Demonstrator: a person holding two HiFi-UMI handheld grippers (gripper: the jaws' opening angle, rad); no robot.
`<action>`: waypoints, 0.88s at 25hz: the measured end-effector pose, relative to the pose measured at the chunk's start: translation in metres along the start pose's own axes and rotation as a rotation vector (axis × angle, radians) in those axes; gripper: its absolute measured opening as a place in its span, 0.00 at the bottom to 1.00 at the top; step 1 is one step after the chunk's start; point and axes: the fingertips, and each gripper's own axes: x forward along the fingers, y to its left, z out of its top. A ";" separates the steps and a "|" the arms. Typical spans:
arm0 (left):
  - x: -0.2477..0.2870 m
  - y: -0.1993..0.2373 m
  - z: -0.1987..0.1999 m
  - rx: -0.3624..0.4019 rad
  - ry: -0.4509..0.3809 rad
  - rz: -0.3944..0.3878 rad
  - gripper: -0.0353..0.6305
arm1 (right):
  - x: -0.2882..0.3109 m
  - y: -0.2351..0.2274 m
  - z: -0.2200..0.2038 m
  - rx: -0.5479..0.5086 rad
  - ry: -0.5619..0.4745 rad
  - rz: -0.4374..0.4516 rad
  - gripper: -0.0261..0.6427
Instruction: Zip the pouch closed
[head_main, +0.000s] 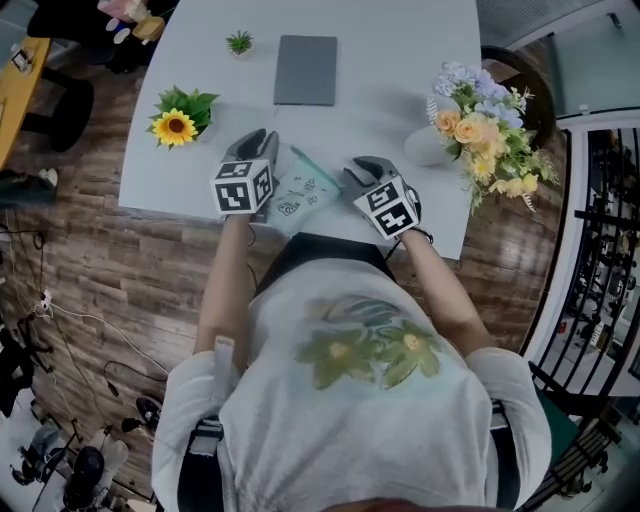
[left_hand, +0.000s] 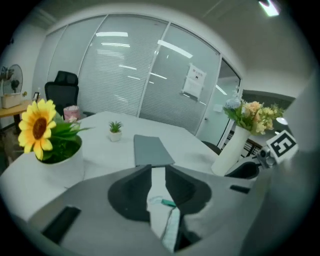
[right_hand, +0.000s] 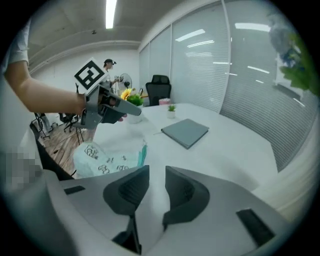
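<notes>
Nearest the camera, both of the person's forearms reached forward to the near edge of the white table (head_main: 400, 90), each hand tipped downward. The left gripper (head_main: 256, 150) had its jaws partly apart; the pouch's teal zip edge showed in the gap between them, but the pads did not press on it. The right gripper (head_main: 360, 170) had its jaws somewhat wider apart, with only bare tabletop in the gap. Each carried a cube of black-and-white square markers. The pouch (head_main: 300, 190), pale green with dark printed doodles too small to read, lay at the table's near edge between the two grippers. Farther off were a potted sunflower (head_main: 176, 125), a vase of flowers (head_main: 478, 125), a grey notebook (head_main: 306, 69) and a small green plant (head_main: 239, 43).
</notes>
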 end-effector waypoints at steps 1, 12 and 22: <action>-0.005 -0.006 0.005 0.024 -0.015 0.003 0.18 | -0.006 0.000 0.010 0.012 -0.043 -0.021 0.19; -0.052 -0.073 0.027 0.117 -0.113 0.055 0.06 | -0.061 0.008 0.062 0.190 -0.294 -0.049 0.06; -0.080 -0.111 0.026 0.109 -0.116 0.066 0.06 | -0.091 0.020 0.072 0.173 -0.370 -0.025 0.06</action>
